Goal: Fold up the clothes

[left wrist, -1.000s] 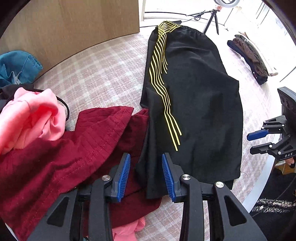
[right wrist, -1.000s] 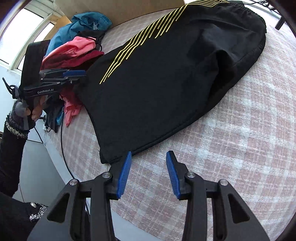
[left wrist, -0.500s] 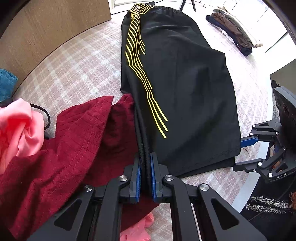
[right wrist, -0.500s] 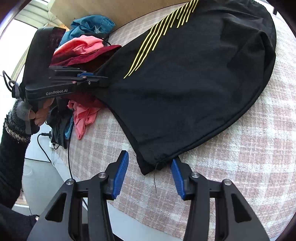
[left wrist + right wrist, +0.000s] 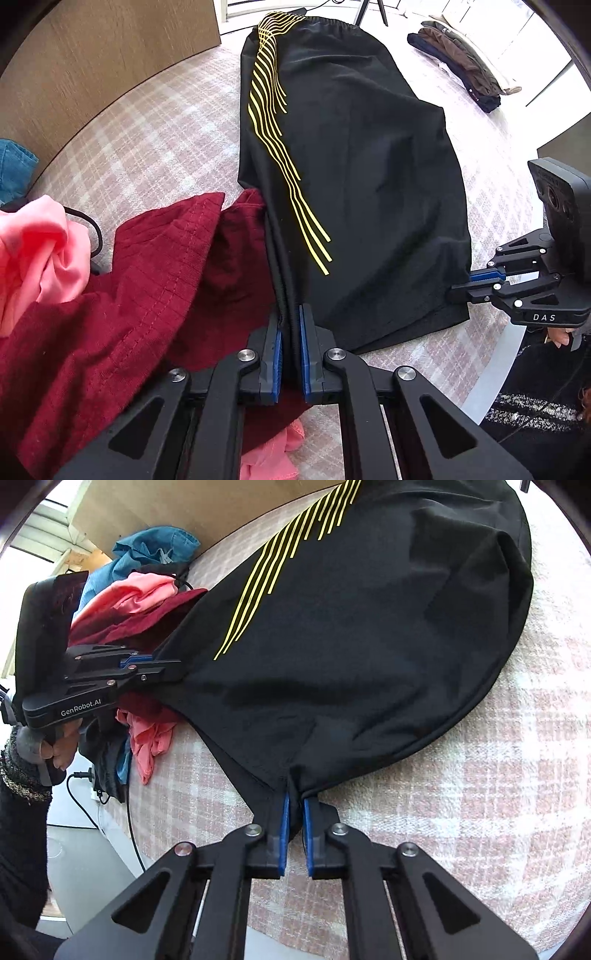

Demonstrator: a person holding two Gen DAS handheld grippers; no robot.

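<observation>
Black shorts (image 5: 362, 177) with yellow stripes (image 5: 280, 147) lie flat on the pink checked table cover (image 5: 147, 147), waistband at the far end. My left gripper (image 5: 291, 321) is shut on the near left hem corner of the shorts. My right gripper (image 5: 294, 805) is shut on the other hem corner of the shorts (image 5: 351, 646). The right gripper also shows in the left wrist view (image 5: 476, 280), and the left gripper in the right wrist view (image 5: 162, 668). Both corners are pinched between blue pads.
A pile of clothes lies left of the shorts: a dark red garment (image 5: 110, 314), a pink one (image 5: 33, 251) and a blue one (image 5: 14, 166). Folded dark clothes (image 5: 465, 70) lie at the far right. A wooden panel (image 5: 92, 55) stands behind. The table edge (image 5: 502, 362) is close on the right.
Both grippers moved onto the hem corners and closed: the left gripper shut first, the right gripper shut in the last half second. The hem is now pulled taut.
</observation>
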